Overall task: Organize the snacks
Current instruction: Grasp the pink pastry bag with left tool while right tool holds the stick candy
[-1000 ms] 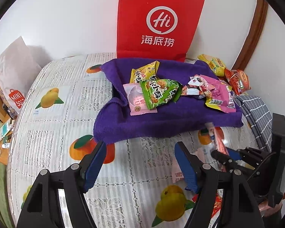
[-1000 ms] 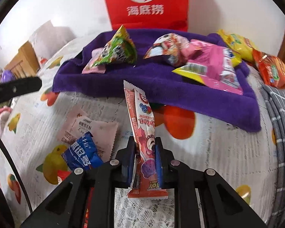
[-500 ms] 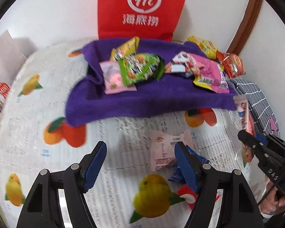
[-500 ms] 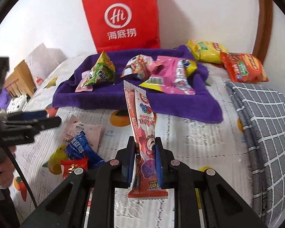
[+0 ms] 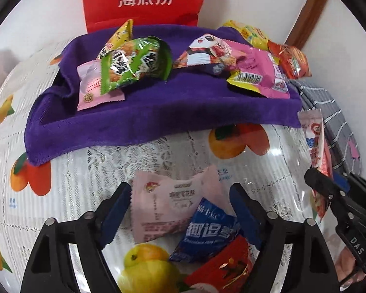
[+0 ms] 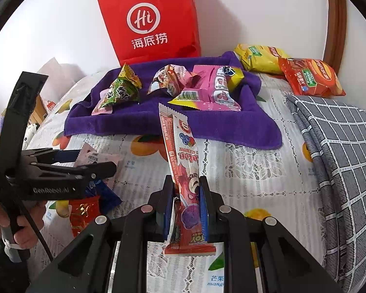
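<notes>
The right tongs (image 6: 184,204) are squeezing a long pink snack stick (image 6: 180,161) that is pointing straight up the middle of the frame, toward the purple towel (image 6: 231,127) lying just above its tip. The left tongs (image 5: 180,207) are hanging wide open over a pale pink packet (image 5: 168,195) and a blue packet (image 5: 207,234) on the surface, low in the frame. I think the right tongs are nearer to the towel, so the stick only needs to go forward.
</notes>
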### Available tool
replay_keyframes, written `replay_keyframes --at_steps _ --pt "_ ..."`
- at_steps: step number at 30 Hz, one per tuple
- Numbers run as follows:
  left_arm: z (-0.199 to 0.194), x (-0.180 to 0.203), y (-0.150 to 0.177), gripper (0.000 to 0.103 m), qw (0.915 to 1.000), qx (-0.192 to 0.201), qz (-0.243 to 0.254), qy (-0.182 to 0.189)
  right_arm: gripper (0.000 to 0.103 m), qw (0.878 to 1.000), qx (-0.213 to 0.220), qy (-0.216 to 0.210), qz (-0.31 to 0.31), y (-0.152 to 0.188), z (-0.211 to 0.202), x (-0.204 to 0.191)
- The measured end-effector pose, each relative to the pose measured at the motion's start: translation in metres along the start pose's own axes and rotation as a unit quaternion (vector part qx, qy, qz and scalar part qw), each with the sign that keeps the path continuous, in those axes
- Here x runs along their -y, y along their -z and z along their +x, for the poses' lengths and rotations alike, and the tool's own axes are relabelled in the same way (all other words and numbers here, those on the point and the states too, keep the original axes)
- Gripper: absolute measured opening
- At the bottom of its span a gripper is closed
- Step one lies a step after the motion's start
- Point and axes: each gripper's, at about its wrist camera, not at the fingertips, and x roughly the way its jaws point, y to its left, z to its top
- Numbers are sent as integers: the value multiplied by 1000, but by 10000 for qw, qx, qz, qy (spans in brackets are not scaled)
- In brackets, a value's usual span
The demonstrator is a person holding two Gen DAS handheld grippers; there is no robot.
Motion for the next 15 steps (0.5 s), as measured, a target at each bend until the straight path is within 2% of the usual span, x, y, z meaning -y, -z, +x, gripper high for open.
replay_keyframes --at_steps 5,7,9,11,15 --pt "6 12 1 83 9984 76 297 -482 19 10000 -63 32 46 5 4 5" --pt "6 14 1 73 9966 180 410 -694 19 9999 -99 20 89 7 5 7" --pt "4 12 0 69 9969 232 394 -641 19 9999 -113 32 100 9 5 8" --pt "-1 6 -1 53 9975 290 304 -567 19 9998 -114 25 132 10 5 10" --pt "-6 -11 -6 44 9991 248 10 -331 19 9998 -69 11 180 8 1 11"
